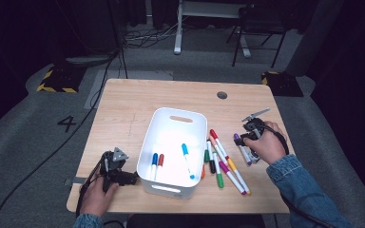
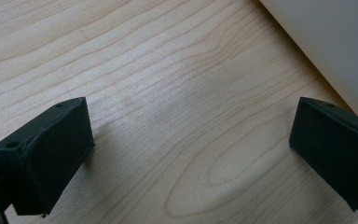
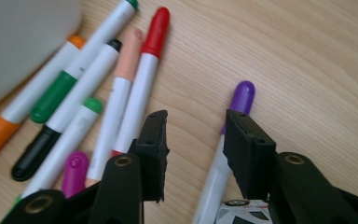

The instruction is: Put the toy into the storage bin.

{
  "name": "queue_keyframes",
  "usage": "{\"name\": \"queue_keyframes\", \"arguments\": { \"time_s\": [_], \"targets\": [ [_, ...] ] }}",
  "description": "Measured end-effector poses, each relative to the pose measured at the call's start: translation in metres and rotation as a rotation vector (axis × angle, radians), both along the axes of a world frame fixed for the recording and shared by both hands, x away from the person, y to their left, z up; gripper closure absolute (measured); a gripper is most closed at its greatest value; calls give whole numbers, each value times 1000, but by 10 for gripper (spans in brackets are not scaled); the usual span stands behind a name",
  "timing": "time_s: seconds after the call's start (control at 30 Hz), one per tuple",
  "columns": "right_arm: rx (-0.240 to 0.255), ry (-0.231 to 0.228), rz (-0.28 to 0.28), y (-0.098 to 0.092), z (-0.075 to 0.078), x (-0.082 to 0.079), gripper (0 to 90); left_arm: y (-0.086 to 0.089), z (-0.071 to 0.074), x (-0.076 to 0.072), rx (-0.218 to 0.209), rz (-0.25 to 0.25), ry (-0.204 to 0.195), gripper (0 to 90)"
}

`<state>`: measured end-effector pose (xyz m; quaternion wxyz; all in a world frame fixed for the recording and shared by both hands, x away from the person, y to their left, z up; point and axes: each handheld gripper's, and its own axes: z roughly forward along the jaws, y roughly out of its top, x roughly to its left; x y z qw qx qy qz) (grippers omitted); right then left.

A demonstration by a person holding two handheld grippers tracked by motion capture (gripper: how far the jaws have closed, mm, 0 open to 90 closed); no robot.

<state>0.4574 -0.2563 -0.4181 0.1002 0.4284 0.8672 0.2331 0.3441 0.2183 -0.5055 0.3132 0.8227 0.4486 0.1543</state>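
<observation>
Two grippers at a pale wooden table (image 1: 123, 102). Right gripper (image 3: 193, 140) comes down over a purple-capped marker (image 3: 233, 116) lying apart from the loose group, at the table's right side. Its jaws stand partly open, one on each side of the marker's white barrel; no pad presses on it yet as far as the right gripper view shows, and the marker lies flat on the wood. Left of it, a loose spread of markers: red (image 3: 144, 79), peach, black, green, orange and magenta caps, just beside the white bin (image 1: 171, 142). Inside the bin lie three markers, blue (image 1: 154, 164), red and light blue. Left gripper (image 2: 191, 154) rests low over bare wood near the bin's left wall, jaws wide apart, nothing between them. A toy car (image 3: 242, 212) shows partly by the purple marker's lower end.
</observation>
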Motion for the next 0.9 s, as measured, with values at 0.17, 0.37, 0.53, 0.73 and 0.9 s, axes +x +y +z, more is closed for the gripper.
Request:
{"name": "queue_keyframes", "arguments": {
  "time_s": [0.17,0.37,0.53,0.73,0.9],
  "targets": [
    [-27,28,-29,-7,-14,6,601,0,0,0,0,0,1,0],
    [-35,74,-67,-12,-27,11,625,0,0,0,0,0,0,0],
    [-53,109,-84,-11,-36,15,673,0,0,0,0,0,1,0],
    [-52,146,-106,-9,-44,17,737,0,0,0,-1,-1,3,0],
    [-77,140,-119,-4,-46,16,765,0,0,0,-2,0,3,0]
  ]
}}
